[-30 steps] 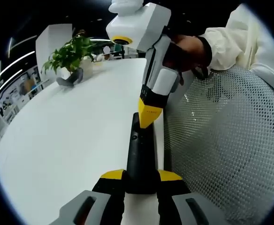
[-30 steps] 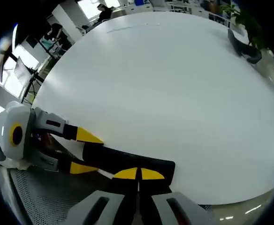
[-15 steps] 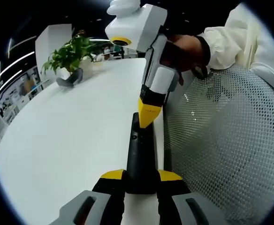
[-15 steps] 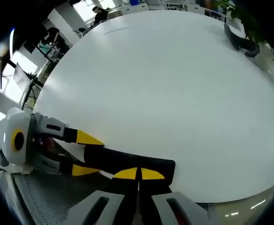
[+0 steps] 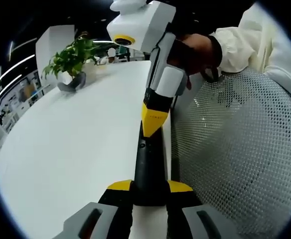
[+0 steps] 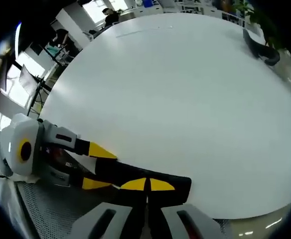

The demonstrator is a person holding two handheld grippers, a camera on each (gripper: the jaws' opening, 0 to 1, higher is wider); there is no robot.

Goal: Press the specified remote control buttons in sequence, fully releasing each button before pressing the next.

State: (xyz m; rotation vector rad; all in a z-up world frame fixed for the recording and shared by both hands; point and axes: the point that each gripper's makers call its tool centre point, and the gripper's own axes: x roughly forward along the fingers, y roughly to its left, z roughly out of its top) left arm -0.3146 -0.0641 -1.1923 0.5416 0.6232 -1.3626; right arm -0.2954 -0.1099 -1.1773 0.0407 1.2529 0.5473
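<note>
- The slim black bar-shaped remote control [image 5: 148, 167] shows no readable brand, label or writing; the buttons on its top face are too small to read, apart from a small round one near the far end.
- It is long and narrow with a matte black body, and lies along the near edge of the round white desk [image 5: 71, 149], just beside a chair back.
- The left claw [image 5: 149, 188] is clamped on the remote's near end, a yellow-tipped jaw on each side of it.
- In the right gripper view the remote [image 6: 145, 175] lies crosswise, with the left claw [image 6: 99, 167] gripping its left end.
- The right claw [image 6: 146, 185] has its yellow tips pressed together, set against the remote's top face; in the left gripper view its joined yellow tip [image 5: 153, 119] meets the remote's far part.
- A person's hand in a black glove [image 5: 195, 52] holds the right claw, with a cream sleeve [image 5: 255, 40] behind it.
- A white mesh chair back [image 5: 235, 159] stands beside the desk edge.
- A green potted plant [image 5: 73, 59] sits at the desk's far side, with a dark grey curved object [image 5: 72, 82] at its foot.
</note>
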